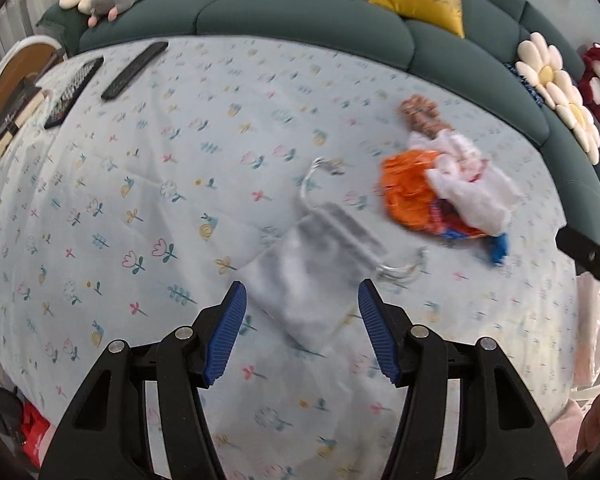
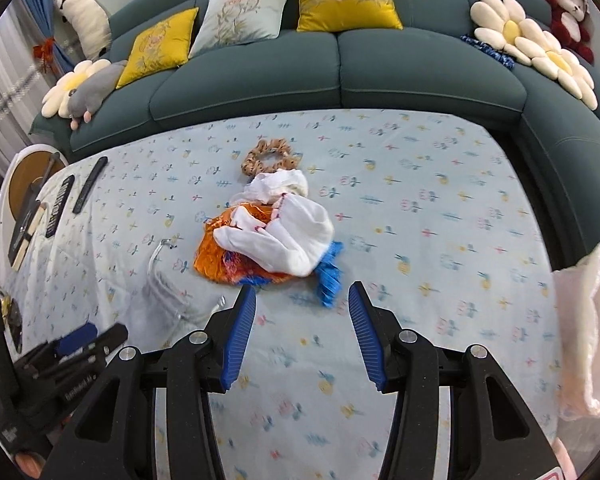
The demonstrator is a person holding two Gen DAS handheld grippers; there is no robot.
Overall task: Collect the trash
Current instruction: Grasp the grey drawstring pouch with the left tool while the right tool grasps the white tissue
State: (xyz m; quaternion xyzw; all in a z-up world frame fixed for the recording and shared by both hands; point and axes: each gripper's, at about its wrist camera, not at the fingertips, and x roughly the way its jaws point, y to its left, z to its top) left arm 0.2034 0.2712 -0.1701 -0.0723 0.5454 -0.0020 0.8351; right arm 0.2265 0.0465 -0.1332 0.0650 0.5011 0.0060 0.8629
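A pile of trash lies mid-table: an orange wrapper [image 2: 220, 254], crumpled white tissue [image 2: 288, 236] and a blue scrap [image 2: 329, 276]. It also shows in the left wrist view, with the orange wrapper [image 1: 408, 190] and the tissue [image 1: 470, 186]. A grey drawstring pouch [image 1: 316, 276] lies flat just ahead of my left gripper [image 1: 302, 300], which is open and empty. My right gripper [image 2: 302, 300] is open and empty, just short of the pile. A leopard scrunchie [image 2: 268, 158] lies behind the pile.
The table has a floral cloth [image 2: 440, 208]. Two remotes [image 1: 134, 70] and a book sit at its far left. A teal sofa [image 2: 340, 68] with cushions and plush toys curves behind. A pale pink bag [image 2: 584, 336] hangs at the right edge.
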